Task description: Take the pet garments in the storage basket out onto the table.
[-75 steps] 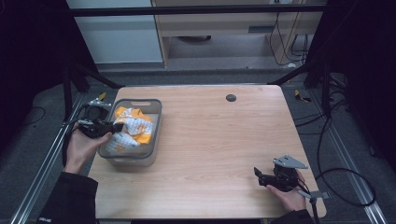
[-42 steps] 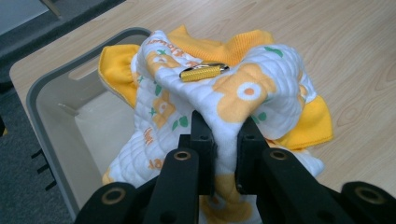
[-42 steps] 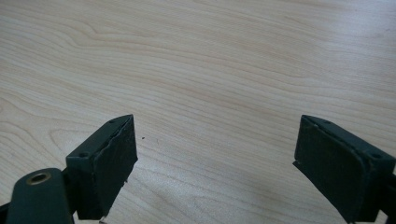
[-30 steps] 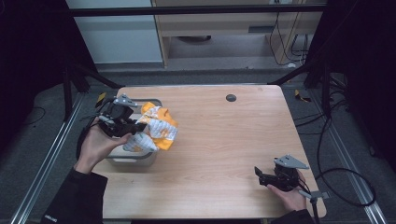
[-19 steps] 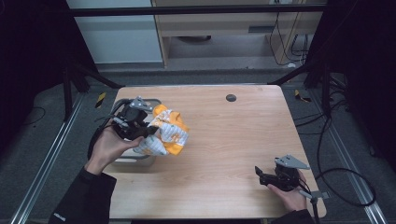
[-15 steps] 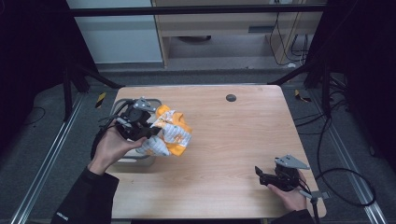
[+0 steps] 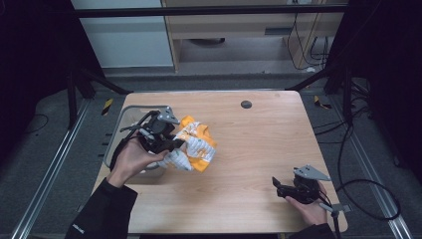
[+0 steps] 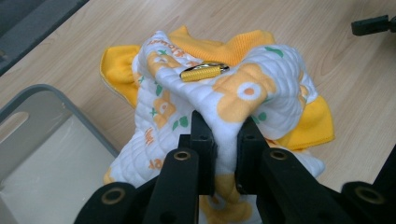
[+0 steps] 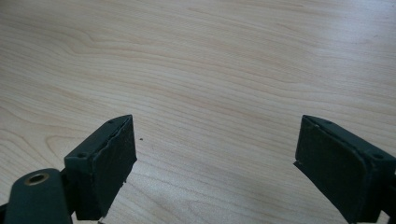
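The wooden table [image 7: 259, 149] carries a grey bin [image 7: 117, 144] at its left edge. A white and orange garment [image 7: 196, 149] hangs just right of the bin, over the table, pinched in the closed left gripper [image 8: 224, 140]. The right gripper [image 9: 215, 154] rests wide open, holding nothing. Unloading seems underway; next, probably lower and release the garment on bare wood.

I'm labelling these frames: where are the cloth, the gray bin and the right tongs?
cloth [image 8: 243, 88], left gripper view, on its orange flower print.
gray bin [image 8: 60, 100], left gripper view, on its rim.
right tongs [image 9: 215, 175], right gripper view, midway between the open tips.
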### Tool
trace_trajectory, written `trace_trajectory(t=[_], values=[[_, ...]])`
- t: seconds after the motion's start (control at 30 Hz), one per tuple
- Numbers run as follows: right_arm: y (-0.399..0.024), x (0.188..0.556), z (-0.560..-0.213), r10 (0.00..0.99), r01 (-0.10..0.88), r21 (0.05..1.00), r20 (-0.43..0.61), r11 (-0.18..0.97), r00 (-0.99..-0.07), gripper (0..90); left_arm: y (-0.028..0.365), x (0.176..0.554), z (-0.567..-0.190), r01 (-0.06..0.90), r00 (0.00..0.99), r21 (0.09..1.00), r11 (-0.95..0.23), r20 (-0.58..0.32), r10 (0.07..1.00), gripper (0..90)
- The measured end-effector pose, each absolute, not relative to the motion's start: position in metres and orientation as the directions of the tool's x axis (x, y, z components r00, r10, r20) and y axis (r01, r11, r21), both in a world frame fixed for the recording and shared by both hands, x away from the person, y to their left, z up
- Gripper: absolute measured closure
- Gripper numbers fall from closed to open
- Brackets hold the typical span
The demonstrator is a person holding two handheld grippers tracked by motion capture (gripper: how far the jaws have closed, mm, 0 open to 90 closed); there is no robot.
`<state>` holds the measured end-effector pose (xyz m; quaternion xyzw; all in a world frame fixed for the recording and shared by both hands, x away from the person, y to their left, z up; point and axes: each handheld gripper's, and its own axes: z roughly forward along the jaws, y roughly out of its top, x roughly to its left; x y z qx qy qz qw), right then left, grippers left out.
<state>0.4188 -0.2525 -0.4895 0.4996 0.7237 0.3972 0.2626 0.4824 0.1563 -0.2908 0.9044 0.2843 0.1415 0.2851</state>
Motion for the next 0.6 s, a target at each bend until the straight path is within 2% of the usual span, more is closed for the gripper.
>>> trace_trajectory(t=[0.6], values=[[-0.253, 0.419, -0.489, 0.933, 0.512, 0.838, 0.013, 0.186, -0.360, 12.2, 0.128, 0.480, -0.306, 0.395, 0.841, 0.571, -0.720, 0.092, 0.533, 81.1]])
